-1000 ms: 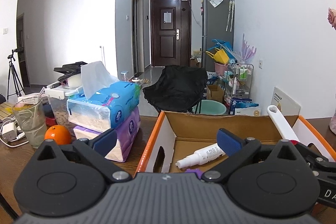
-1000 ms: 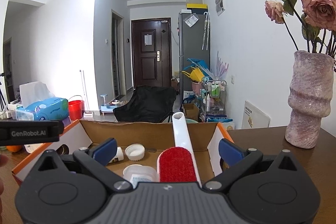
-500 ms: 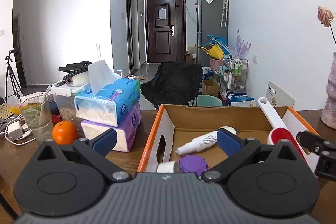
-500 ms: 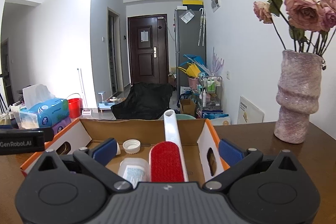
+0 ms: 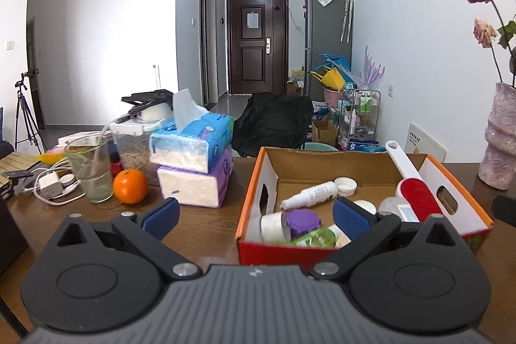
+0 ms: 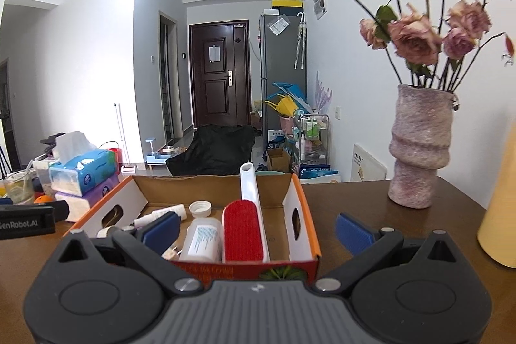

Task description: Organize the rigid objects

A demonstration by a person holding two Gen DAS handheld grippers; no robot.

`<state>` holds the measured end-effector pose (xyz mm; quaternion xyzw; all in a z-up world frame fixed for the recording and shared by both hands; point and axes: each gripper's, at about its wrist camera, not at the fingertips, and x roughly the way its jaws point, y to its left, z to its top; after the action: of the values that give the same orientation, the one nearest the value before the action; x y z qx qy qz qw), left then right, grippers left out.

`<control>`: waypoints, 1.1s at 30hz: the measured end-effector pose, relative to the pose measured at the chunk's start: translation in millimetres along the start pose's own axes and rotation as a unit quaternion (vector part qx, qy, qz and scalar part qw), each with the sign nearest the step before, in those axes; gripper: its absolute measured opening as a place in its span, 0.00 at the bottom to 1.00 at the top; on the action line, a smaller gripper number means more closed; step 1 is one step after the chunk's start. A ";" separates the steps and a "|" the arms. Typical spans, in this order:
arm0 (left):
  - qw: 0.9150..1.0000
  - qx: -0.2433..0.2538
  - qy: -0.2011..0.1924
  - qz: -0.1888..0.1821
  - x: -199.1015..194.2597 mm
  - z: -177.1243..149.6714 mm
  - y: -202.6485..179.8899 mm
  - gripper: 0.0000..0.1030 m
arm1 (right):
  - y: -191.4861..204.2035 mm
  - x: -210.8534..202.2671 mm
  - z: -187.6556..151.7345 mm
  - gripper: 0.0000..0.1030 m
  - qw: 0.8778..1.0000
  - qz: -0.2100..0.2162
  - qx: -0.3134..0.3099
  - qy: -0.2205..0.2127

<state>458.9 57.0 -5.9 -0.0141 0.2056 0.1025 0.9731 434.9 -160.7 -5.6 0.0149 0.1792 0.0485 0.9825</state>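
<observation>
White walls lined a hallway ending in a dark door; beside it stood what looked like a grey fridge.

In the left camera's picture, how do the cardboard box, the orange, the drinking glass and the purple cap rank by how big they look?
1. cardboard box
2. drinking glass
3. orange
4. purple cap

Orange and cap look close; differing nearness to the camera makes that pair unsure.

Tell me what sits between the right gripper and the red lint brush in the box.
Only the cardboard box's red front wall lies between the open right gripper and the red lint brush. The brush lies along the box's right side, its white handle propped on the far rim, beside a clear bottle. From above, nothing covers it.
</observation>
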 end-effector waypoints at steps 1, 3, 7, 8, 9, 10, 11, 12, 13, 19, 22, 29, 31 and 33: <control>1.000 -0.002 0.002 -0.002 -6.7 -2.0 2.1 1.00 | 0.4 -6.7 -0.8 1.00 1.000 0.000 -0.001 0.000; 1.000 -0.002 0.003 -0.001 -18.8 -5.1 5.2 1.00 | 1.7 -21.4 -3.6 1.00 1.000 0.001 -0.004 0.000; 1.000 -0.001 0.004 0.003 -49.8 -10.6 10.4 1.00 | 4.4 -56.3 -9.1 1.00 1.000 0.006 -0.011 -0.006; 1.000 0.000 0.004 0.003 -58.4 -12.6 11.1 1.00 | 4.1 -66.0 -10.4 1.00 1.000 0.007 -0.010 -0.009; 1.000 0.001 0.004 0.000 -66.6 -14.9 11.9 1.00 | 3.9 -75.5 -11.5 1.00 1.000 0.009 -0.010 -0.012; 1.000 0.001 0.005 -0.003 -76.0 -17.4 13.1 1.00 | 5.1 -85.4 -14.0 1.00 1.000 0.010 -0.010 -0.014; 1.000 0.001 0.006 -0.005 -85.8 -20.9 14.0 1.00 | 5.4 -94.3 -15.5 1.00 1.000 0.011 -0.011 -0.017; 1.000 0.003 0.009 -0.006 -93.9 -24.0 15.0 1.00 | 5.2 -104.2 -17.5 1.00 1.000 0.012 -0.011 -0.019; 1.000 0.003 0.011 -0.008 -102.5 -27.4 16.0 1.00 | 5.2 -115.6 -19.9 1.00 1.000 0.012 -0.011 -0.022; 1.000 0.003 0.017 -0.013 -156.6 -50.9 24.4 1.00 | 4.4 -178.1 -34.2 1.00 0.999 0.021 -0.009 -0.031; 1.000 0.007 0.016 -0.019 -187.7 -64.3 25.5 1.00 | 3.5 -207.1 -43.9 1.00 0.999 0.023 -0.008 -0.033; 1.000 0.021 0.004 -0.023 -253.4 -88.4 26.6 1.00 | 2.2 -265.3 -69.8 1.00 0.999 0.021 -0.011 -0.032; 0.999 0.020 -0.001 -0.027 -270.7 -94.1 28.0 1.00 | 2.3 -280.0 -76.4 1.00 0.999 0.022 -0.013 -0.035; 0.999 0.019 -0.003 -0.030 -285.9 -100.8 29.5 1.00 | 2.1 -293.9 -82.9 1.00 0.999 0.025 -0.014 -0.038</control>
<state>157.1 23.5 17.5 -0.0010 0.2038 0.0693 0.9766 131.8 -187.1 20.0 0.0075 0.1406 0.0746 0.9872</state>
